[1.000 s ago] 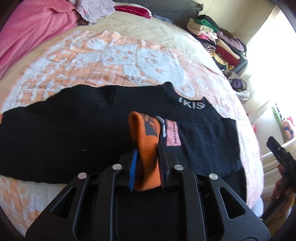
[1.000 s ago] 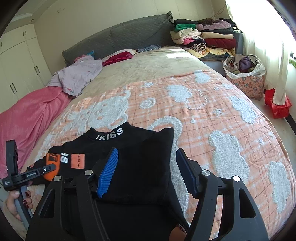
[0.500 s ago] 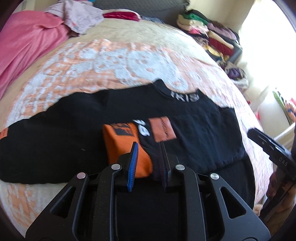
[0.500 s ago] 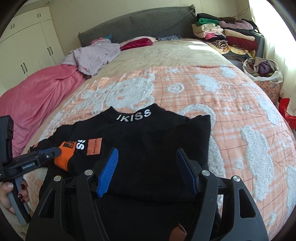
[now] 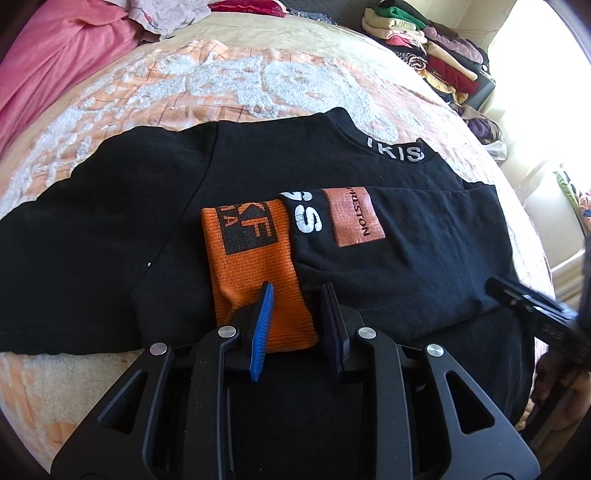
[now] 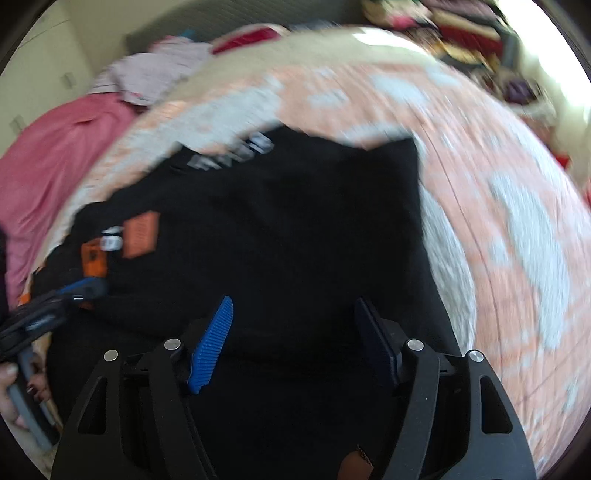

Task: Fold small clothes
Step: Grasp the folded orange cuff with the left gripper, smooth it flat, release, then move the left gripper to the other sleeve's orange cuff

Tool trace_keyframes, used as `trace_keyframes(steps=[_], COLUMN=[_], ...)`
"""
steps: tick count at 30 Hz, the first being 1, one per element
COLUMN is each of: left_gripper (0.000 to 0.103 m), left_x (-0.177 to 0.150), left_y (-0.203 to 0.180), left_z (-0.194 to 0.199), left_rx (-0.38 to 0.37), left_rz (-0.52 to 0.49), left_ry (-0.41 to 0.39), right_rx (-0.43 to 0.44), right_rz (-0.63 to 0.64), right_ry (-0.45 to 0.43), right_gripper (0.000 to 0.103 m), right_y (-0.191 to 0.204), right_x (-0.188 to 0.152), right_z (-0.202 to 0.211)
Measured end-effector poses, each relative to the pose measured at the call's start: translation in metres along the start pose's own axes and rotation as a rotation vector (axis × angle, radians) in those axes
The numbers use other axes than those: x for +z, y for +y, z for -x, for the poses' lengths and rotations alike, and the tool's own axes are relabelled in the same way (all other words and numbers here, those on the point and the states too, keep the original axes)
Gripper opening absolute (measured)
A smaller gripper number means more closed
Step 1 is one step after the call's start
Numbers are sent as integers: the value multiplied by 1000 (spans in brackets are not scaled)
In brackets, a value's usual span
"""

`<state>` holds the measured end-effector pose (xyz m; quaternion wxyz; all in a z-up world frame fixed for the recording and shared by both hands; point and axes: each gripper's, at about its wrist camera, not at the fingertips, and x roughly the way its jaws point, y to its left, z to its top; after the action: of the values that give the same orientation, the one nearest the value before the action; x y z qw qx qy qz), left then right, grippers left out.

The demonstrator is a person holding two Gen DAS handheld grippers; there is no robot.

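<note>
A bed (image 5: pixel 229 92) is covered by an orange-and-white textured blanket (image 5: pixel 288 81). A black sweatshirt (image 5: pixel 147 206) is laid flat on the blanket, one sleeve with an orange cuff (image 5: pixel 255 266) folded across its body. A pink cover (image 5: pixel 62 51) and a pale crumpled garment (image 5: pixel 166 11) are seen toward the head end. The right wrist view is blurred.

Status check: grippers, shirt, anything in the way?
Left gripper jaws just opening, orange cuff released. Right gripper open above black shirt. Nothing in the way.
</note>
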<state>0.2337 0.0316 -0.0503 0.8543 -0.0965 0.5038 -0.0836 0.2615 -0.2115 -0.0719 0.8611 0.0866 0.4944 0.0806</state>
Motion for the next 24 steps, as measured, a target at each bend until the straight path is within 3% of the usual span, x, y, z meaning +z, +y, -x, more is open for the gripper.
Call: trace_keyframes(steps=[8, 10, 15, 19, 20, 21, 22, 24], left_gripper=[23, 27, 32, 44, 46, 51, 60, 67], left_x=[-3, -4, -4, -5, -5, -6, -6, -7], left_y=[1, 1, 6, 11, 12, 14, 15, 19], left_z=[9, 14, 31, 46, 49, 54, 57, 65], left_rx=[-2, -1, -5, 6, 12, 20, 27, 40], left_rz=[1, 4, 12, 19, 19, 21, 24, 27], left_ry=[-9, -14, -43, -72, -80, -93, -102, -126], right_rx=[25, 30, 38, 52, 56, 59, 65, 74], right_rz=[-27, -29, -21, -16, -12, -10, -9, -8], right_ry=[-36, -48, -71, -90, -95, -100, -112, -124], right_gripper=[68, 73, 74, 75, 78, 92, 95, 95], right_y=[-4, -1, 5, 14, 16, 18, 21, 25], right_x=[-4, -4, -8, -9, -9, -9, -9, -8], right_z=[17, 23, 37, 47, 50, 53, 57, 63])
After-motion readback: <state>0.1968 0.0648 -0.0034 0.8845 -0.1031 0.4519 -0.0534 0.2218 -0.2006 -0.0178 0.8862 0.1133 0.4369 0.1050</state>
